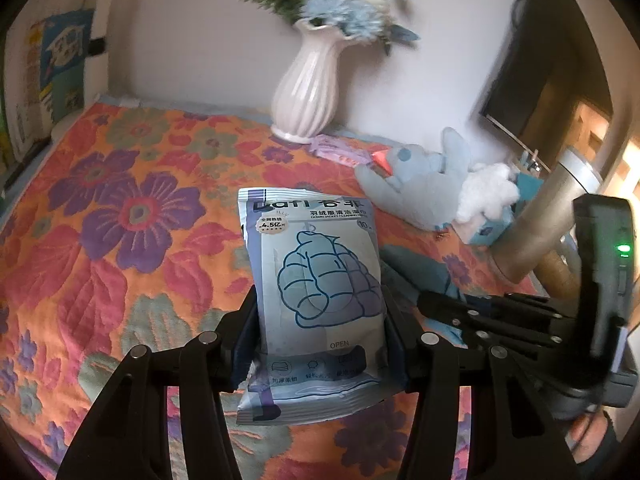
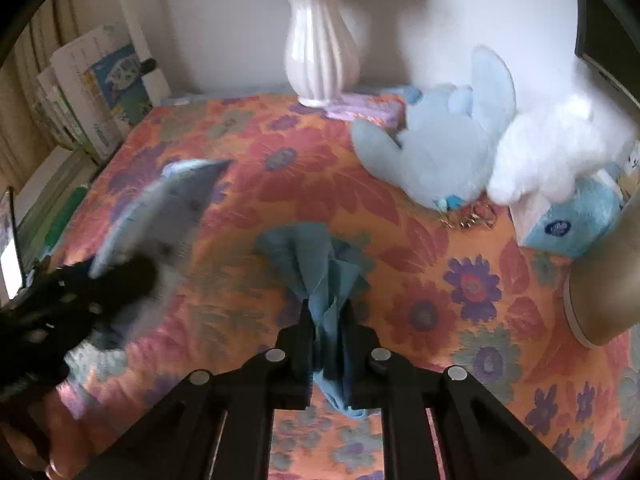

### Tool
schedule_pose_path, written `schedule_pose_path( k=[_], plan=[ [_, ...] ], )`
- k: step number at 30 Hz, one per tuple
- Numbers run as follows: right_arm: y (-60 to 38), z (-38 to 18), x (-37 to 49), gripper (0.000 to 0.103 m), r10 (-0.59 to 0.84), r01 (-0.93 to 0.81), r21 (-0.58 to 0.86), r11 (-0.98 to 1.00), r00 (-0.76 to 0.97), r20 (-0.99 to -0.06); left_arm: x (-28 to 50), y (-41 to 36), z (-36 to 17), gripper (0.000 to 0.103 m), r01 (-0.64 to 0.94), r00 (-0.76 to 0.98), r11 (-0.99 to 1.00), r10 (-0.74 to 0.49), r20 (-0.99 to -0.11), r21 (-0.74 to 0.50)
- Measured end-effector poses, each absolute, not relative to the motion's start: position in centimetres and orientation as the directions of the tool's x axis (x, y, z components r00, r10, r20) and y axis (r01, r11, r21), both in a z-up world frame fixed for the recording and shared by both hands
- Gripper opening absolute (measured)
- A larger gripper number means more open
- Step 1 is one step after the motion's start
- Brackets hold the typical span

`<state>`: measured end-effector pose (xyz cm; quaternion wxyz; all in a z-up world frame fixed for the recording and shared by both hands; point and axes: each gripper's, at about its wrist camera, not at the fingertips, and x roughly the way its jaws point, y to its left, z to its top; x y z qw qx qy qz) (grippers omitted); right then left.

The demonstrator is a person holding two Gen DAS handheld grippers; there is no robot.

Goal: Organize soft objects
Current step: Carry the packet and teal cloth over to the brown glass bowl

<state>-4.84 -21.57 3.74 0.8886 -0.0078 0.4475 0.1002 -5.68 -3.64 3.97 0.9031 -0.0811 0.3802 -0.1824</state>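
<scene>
Left tongs: pinching a pale blue wipes packet, pads pressed on its two side edges; packet held upright above the floral cloth, printed with a down jacket outline and the word OPEN low on its face.

Right tongs: pressed together on a blue cloth, bunched between the pads, its folds fanning out beyond the tips and a short tail hanging beneath; cloth held over the middle of the floral cloth.

Surface: orange, red and purple floral cloth covering the bench.

Far edge, by the wall: white ribbed vase with blue and white flowers; just beside its foot, toward the right, a flat lilac packet.

Far right corner: light blue plush toy lying on its side, touching a white fluffy plush; blue tissue pack partly under the white plush.

Right edge: beige cylindrical object, cut off by the frame, kind unclear.

Beyond the left edge: stacked books and printed papers leaning by the wall.

Right wrist view, left side: wipes packet and left tongs blurred; fingers of a hand at the lower left corner.
</scene>
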Motion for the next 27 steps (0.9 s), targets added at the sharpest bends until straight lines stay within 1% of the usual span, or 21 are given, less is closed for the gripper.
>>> schedule_pose_path(
  k=[2, 4, 9, 16, 21, 25, 27],
  plan=[
    [-22.1, 4.7, -6.1, 0.009, 0.18, -0.183, 0.085, 0.979, 0.604, -0.776, -6.2, -4.5, 4.8, 0.051, 0.297, 0.645, 0.912, -0.411, -0.645, -0.284],
    [-23.5, 5.9, -7.5, 0.009, 0.175, -0.156, 0.098, 0.983, 0.629, -0.757, -6.5, -5.6, 5.7, 0.051, 0.33, 0.642, 0.899, -0.437, -0.63, -0.288],
    [-28.6, 9.6, -10.5, 0.009, 0.14, -0.064, 0.133, 0.989, 0.691, -0.709, -7.9, -9.3, 8.3, 0.051, 0.435, 0.634, 0.863, -0.495, -0.594, -0.256],
    [-36.0, 14.1, -16.6, 0.009, 0.034, 0.066, 0.124, 0.99, 0.746, -0.665, -10.6, -16.0, 10.7, 0.051, 0.603, 0.564, 0.765, -0.609, -0.558, -0.226],
    [-41.1, 16.0, -19.3, 0.009, -0.045, 0.18, 0.148, 0.973, 0.767, -0.64, -12.9, -21.6, 11.6, 0.051, 0.726, 0.456, 0.65, -0.7, -0.549, -0.226],
    [-44.8, 16.8, -21.1, 0.009, -0.11, 0.262, 0.16, 0.952, 0.778, -0.618, -13.4, -26.1, 12.4, 0.051, 0.789, 0.384, 0.571, -0.745, -0.545, -0.225],
    [-46.7, 17.3, -21.3, 0.009, -0.146, 0.305, 0.165, 0.938, 0.78, -0.609, -13.1, -28.5, 13.0, 0.051, 0.806, 0.376, 0.554, -0.751, -0.543, -0.208]
  ],
)
